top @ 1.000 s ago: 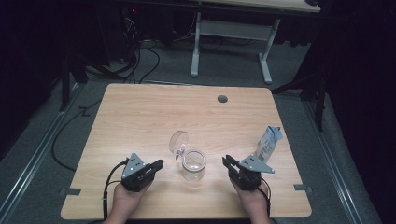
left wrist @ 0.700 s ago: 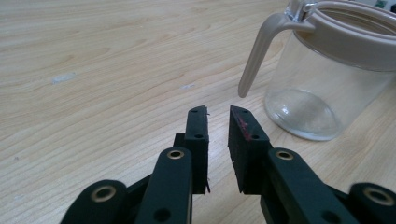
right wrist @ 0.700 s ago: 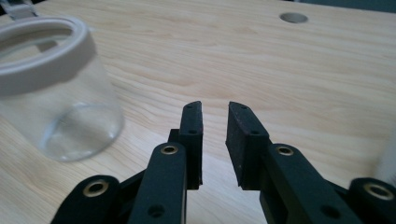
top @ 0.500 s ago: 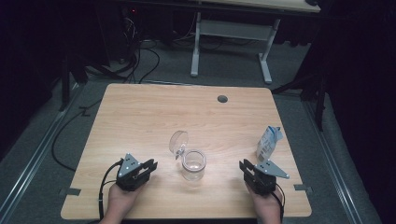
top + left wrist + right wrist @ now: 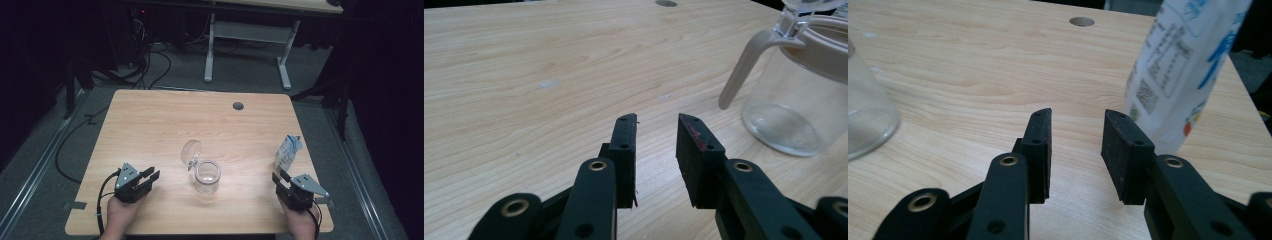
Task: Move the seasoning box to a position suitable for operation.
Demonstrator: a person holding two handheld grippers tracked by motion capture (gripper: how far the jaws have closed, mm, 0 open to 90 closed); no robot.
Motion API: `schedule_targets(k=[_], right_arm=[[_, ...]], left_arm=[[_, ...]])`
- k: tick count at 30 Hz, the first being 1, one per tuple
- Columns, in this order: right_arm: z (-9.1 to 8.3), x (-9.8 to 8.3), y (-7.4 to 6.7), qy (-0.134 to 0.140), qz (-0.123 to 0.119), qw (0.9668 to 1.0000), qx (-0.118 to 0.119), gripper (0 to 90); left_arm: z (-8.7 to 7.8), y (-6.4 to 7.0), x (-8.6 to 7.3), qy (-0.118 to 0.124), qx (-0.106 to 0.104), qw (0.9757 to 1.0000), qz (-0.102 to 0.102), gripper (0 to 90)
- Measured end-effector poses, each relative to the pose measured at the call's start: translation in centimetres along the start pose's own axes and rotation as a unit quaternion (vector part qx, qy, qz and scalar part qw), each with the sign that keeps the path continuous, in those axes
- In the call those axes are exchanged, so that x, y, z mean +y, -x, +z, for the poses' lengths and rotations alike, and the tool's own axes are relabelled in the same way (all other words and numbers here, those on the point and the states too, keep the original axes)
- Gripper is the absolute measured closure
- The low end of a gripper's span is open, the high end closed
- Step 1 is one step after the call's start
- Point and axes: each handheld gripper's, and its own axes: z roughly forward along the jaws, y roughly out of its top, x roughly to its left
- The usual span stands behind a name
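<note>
— Glass jar (image 5: 207,176) first: where does it stand?

— Upright near the middle of the counter (image 5: 165,125), toward the person's edge, its hinged clear lid (image 5: 191,152) flipped open and leaning up behind it. In the left gripper view its pale lid clasp (image 5: 744,65) hangs down the side.

— And the pouch?

— White and blue pouch (image 5: 288,152) stands upright by the counter's right edge, well apart from the jar.

— The left hand-held gripper?

— Left hand-held gripper (image 5: 150,175) sits left of the jar, apart from it, pointing toward it. Its jaws have just been opening; they stand partly apart with only bare wood between them.

— The right one?

— Right hand-held gripper (image 5: 278,177) is just in front of the pouch, not touching it. Its jaws have also just been opening, and nothing lies between them; the pouch rises just beyond its right jaw.
</note>
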Motion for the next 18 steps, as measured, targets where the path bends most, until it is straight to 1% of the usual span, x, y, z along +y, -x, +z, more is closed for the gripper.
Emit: schedule_targets(k=[3, 5, 7, 10, 14, 16, 18], right_arm=[[-0.2, 0.0, 0.5, 0.002, 0.006, 1.0000, -0.003, 65.0], [-0.3, 0.0, 0.8, 0.006, 0.010, 0.9999, -0.007, 64.5], [-0.3, 0.0, 1.2, 0.003, 0.012, 0.9999, -0.007, 64.3], [-0.3, 0.0, 1.6, 0.001, 0.018, 0.9997, -0.017, 62.7], [0.1, 0.0, 2.1, -0.001, 0.018, 0.9995, -0.027, 58.6], [0.6, 0.1, 2.1, -0.010, 0.010, 0.9990, -0.042, 56.3], [1.1, 0.2, 2.6, -0.010, 0.016, 0.9986, -0.050, 53.4]], left_arm=[[-0.2, -0.3, -0.1, 0.003, 0.004, 1.0000, -0.004, 68.6], [-0.2, -0.5, -0.1, 0.004, 0.010, 0.9999, -0.003, 67.5], [-0.2, -0.7, -0.2, 0.003, 0.013, 0.9999, -0.008, 67.0], [-0.1, -0.8, -0.2, 0.001, 0.015, 0.9999, -0.007, 66.9], [0.0, -0.7, -0.3, 0.000, 0.018, 0.9998, -0.001, 66.9], [0.0, -0.7, -0.4, 0.003, 0.018, 0.9998, -0.002, 67.0], [0.1, -0.6, -0.4, 0.004, 0.018, 0.9998, 0.000, 66.9]])
